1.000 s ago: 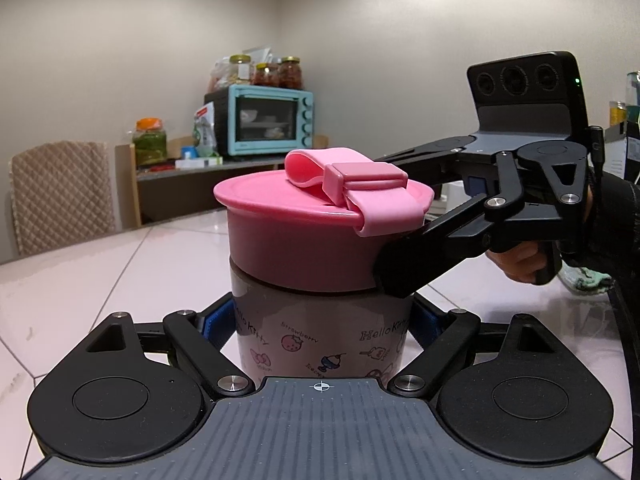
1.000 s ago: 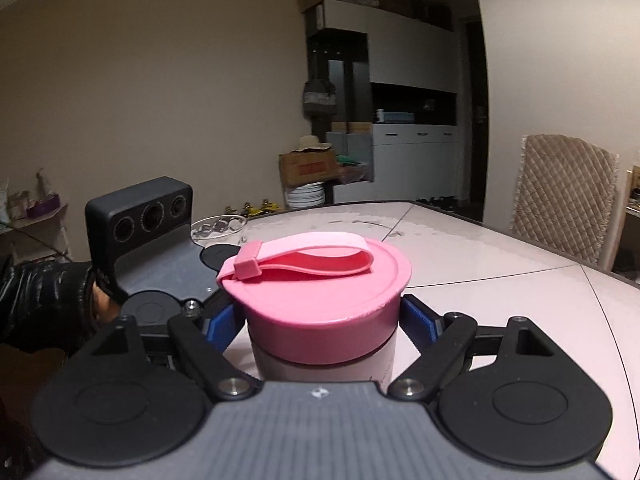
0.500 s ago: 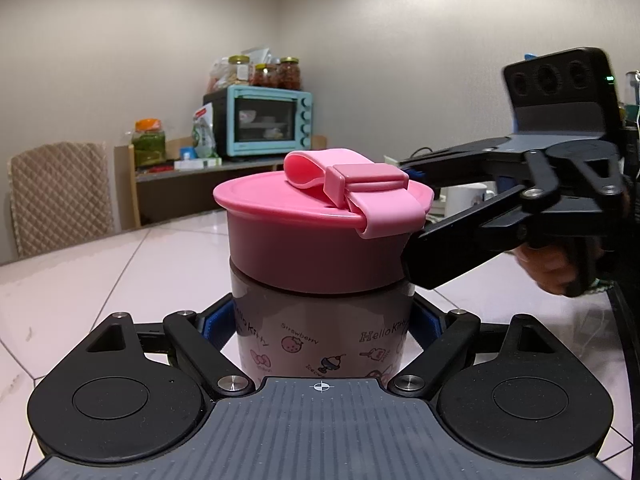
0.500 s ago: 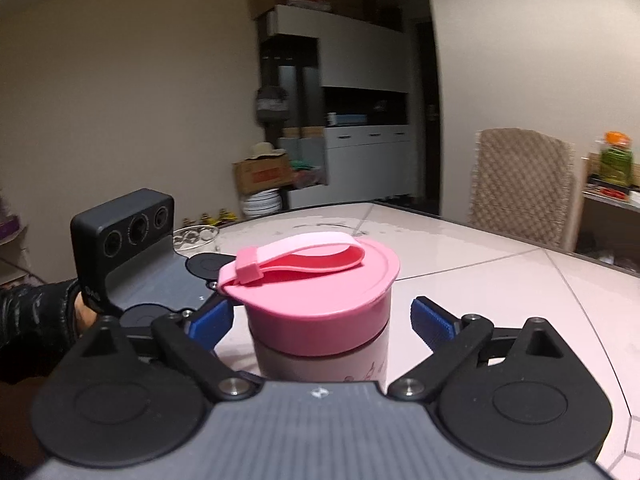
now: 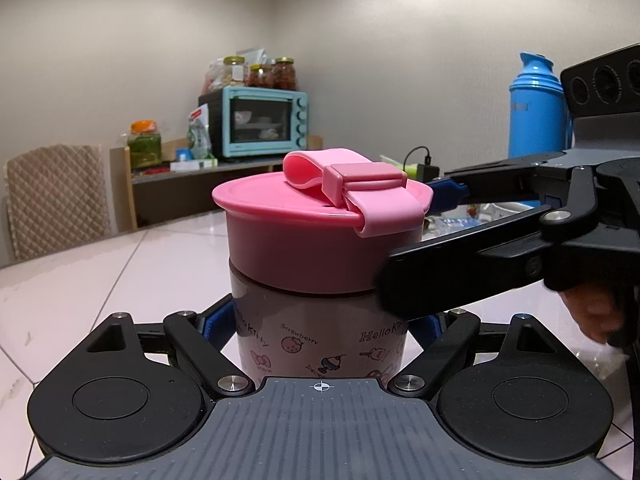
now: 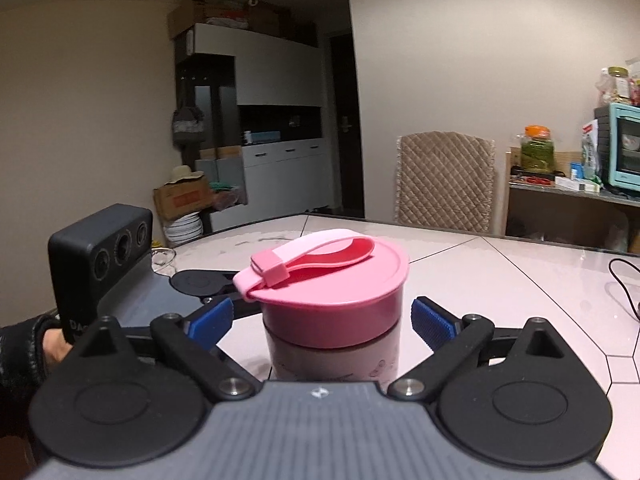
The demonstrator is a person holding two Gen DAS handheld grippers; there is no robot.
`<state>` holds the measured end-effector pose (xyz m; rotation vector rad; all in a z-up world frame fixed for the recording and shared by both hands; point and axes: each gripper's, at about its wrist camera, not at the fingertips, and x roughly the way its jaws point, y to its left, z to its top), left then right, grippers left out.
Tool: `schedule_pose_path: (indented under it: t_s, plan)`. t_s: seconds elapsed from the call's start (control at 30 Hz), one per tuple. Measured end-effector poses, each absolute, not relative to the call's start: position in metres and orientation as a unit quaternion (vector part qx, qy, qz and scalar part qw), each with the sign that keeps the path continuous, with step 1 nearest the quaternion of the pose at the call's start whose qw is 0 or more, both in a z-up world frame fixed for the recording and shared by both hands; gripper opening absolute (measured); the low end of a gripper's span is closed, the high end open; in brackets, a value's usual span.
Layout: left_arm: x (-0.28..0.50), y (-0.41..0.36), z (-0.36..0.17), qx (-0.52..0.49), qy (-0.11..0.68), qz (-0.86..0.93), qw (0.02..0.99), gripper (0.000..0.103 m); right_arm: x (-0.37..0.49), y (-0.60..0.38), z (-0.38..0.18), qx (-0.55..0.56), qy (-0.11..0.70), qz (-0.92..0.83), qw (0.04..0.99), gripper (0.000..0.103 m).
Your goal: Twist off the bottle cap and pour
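Observation:
A bottle with a cartoon-printed body and a wide pink cap with a pink strap stands upright on the white table. My left gripper is shut on the bottle's body just below the cap. My right gripper is open at cap height, its blue pads on either side of the cap with a gap to each. In the left wrist view the right gripper reaches in from the right. A hand holds its handle.
A blue thermos stands behind the right gripper. A teal oven and jars sit on a side shelf. A quilted chair is at the table's far edge. A black cable lies on the table at the right.
The right gripper went from shut on the cap to open, drew back a little and swung round the bottle. The left gripper and the bottle stayed still.

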<state>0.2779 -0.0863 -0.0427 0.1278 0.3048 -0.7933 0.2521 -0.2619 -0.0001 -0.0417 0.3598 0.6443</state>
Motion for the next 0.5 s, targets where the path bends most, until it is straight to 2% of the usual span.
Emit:
schedule_pose_path:
  t_s: [0.5]
  plan:
    - [0.281, -0.084, -0.043, 0.063, 0.148, -0.383, 0.910, 0.090, 0.259, -0.240, -0.011, 0.004, 0.167, 0.237, 0.957, 0.096]
